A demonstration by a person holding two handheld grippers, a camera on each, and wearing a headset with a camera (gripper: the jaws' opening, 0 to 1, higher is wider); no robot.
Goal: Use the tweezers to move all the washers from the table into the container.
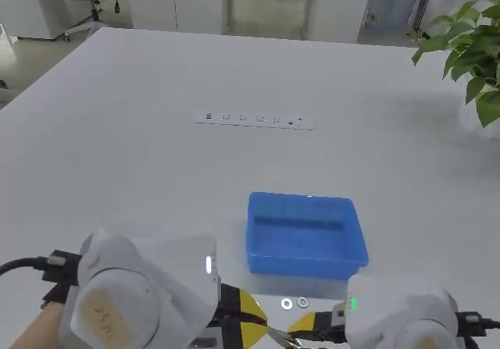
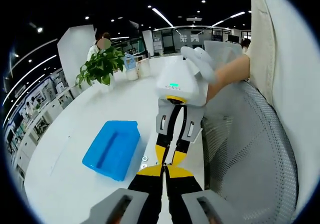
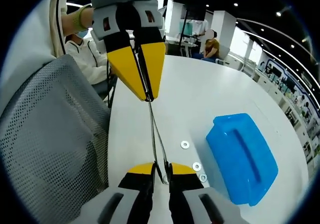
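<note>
Right gripper view: tweezers, thin, springy; right claw and left claw both narrow, pinching them. Washers: flat, light, slippery; probably best nipped across the rim.

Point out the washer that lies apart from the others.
The washer uppermost in the right gripper view, alone on the table. The other two washers sit as a close pair beside the container.
</note>
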